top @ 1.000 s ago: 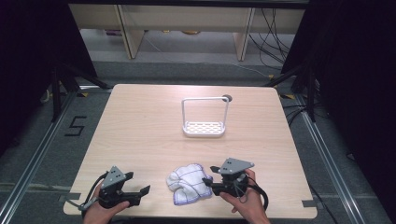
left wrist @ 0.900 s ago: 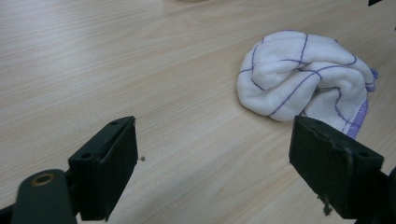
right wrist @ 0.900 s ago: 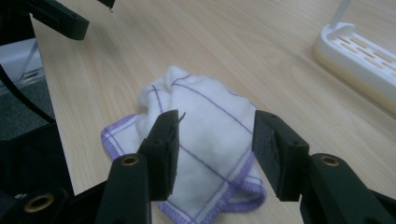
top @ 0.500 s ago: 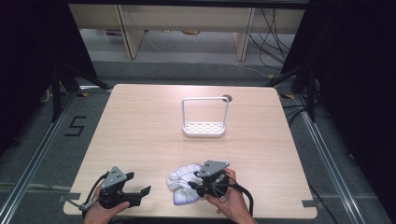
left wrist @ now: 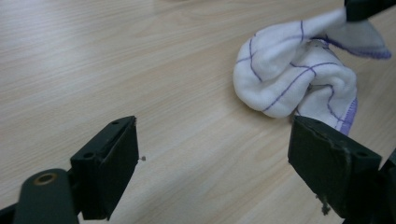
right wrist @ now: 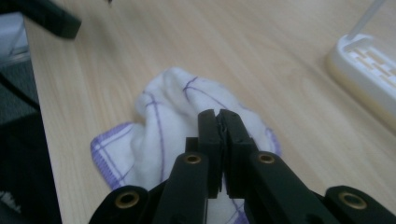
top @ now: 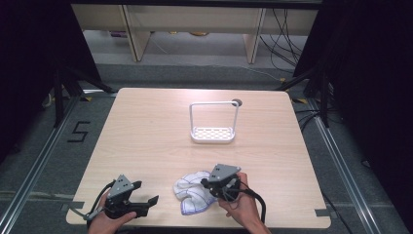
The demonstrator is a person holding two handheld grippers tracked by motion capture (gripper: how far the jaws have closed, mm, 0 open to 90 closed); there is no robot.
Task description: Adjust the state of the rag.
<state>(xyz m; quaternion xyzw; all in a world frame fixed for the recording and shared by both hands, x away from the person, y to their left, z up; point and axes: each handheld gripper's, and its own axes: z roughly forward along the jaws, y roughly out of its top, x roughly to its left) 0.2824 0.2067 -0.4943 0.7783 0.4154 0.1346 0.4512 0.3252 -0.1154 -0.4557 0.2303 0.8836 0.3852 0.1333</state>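
A crumpled white cloth with thin purple grid lines and purple stitched edging (top: 195,193) lies bunched on the light wood-grain desk (top: 146,131) near its front edge, between the two hand-held tools and much closer to the right one. The right gripper (top: 208,185) sits at the cloth's right-hand end, its fingers (right wrist: 208,135) having just been closing; in the right gripper view they now stand pressed together over the fabric, and in the left gripper view a peak of the cloth is drawn up toward that tool, so I judge a fold is pinched between them. The left gripper (top: 146,192) rests low on the desk to the cloth's left, apart from it, with its fingers (left wrist: 109,170) spread wide and nothing between them. From the left gripper view the bundle lies ahead and off toward the right finger, its long axis running roughly across the desk from one gripper to the other. Any lift or spreading move would likely start from the right side's hold, the left having to travel inward to reach the free end. A white plastic perforated tray with a tall wire loop handle (top: 213,132) stands well apart, farther back on the desk.
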